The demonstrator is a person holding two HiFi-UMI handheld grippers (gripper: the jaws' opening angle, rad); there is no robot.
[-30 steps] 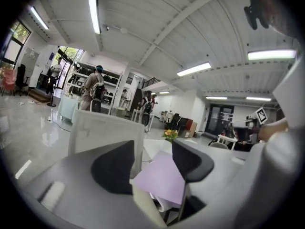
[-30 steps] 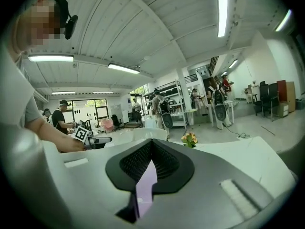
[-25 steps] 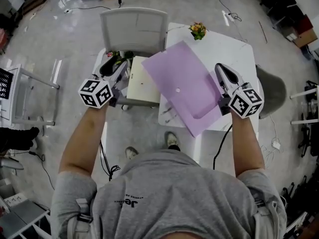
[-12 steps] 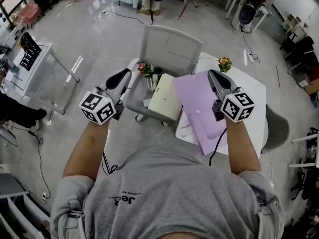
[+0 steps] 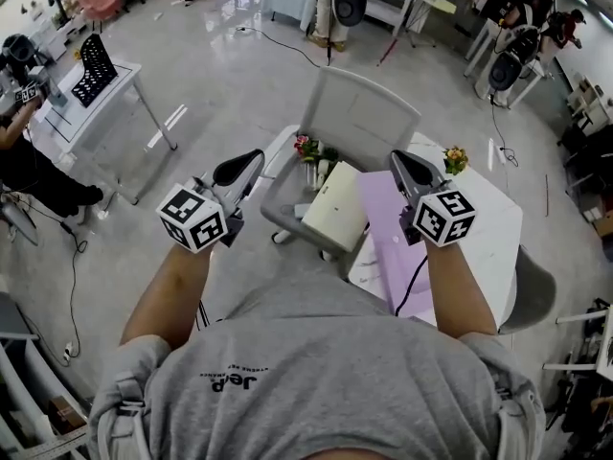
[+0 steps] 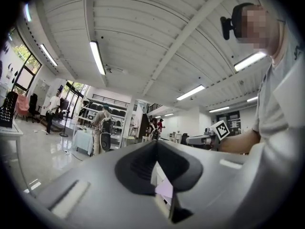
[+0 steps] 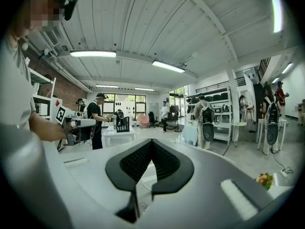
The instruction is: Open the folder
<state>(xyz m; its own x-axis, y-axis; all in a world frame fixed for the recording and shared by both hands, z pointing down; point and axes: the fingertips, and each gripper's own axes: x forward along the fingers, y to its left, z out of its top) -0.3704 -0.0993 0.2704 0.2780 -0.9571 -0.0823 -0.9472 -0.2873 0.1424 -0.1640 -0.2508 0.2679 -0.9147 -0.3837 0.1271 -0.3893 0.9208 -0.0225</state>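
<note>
Head view shows the purple folder (image 5: 381, 242) lying flat on the white table (image 5: 488, 228), partly hidden behind the right gripper (image 5: 397, 158). Neither gripper touches it. Both are held level, well above the table, the left gripper (image 5: 251, 158) out over the floor beside the chair (image 5: 369, 113). Each gripper's own view shows its jaws clenched together on nothing. Whether the cover is open cannot be told, so the task looks either finished or not begun.

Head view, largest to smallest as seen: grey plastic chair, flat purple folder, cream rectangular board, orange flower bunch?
Grey plastic chair
flat purple folder, partly hidden, so unsure against cream rectangular board
orange flower bunch
</note>
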